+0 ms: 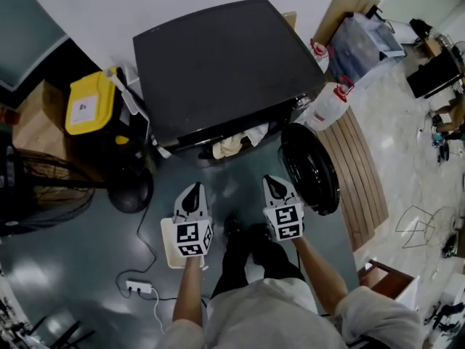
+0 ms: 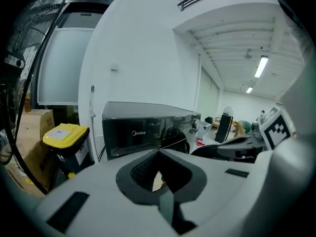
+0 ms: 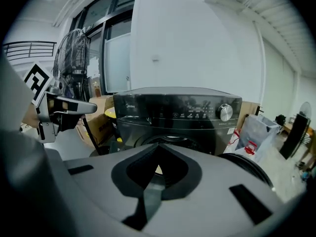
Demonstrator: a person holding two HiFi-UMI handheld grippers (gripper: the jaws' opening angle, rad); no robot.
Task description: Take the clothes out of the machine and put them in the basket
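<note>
A black front-loading washing machine (image 1: 218, 64) stands ahead of me, its round door (image 1: 311, 167) swung open to the right. Light-coloured clothes (image 1: 236, 142) spill from the drum opening. My left gripper (image 1: 193, 187) and right gripper (image 1: 273, 180) hang side by side in front of the opening, short of the clothes, both shut with nothing in them. In the left gripper view the machine (image 2: 143, 127) sits beyond the closed gripper (image 2: 159, 153). In the right gripper view the control panel and drum (image 3: 177, 112) lie past the closed gripper (image 3: 159, 146). A cream basket (image 1: 168, 242) rests on the floor, partly under the left gripper.
A yellow-lidded bin (image 1: 91, 104) and a cardboard box (image 1: 36, 118) stand left of the machine, with a floor fan (image 1: 43, 187) nearer me. A power strip (image 1: 138, 288) and its cable lie on the floor at left. White jugs (image 1: 328, 104) and a slatted wooden platform (image 1: 360, 173) sit at right.
</note>
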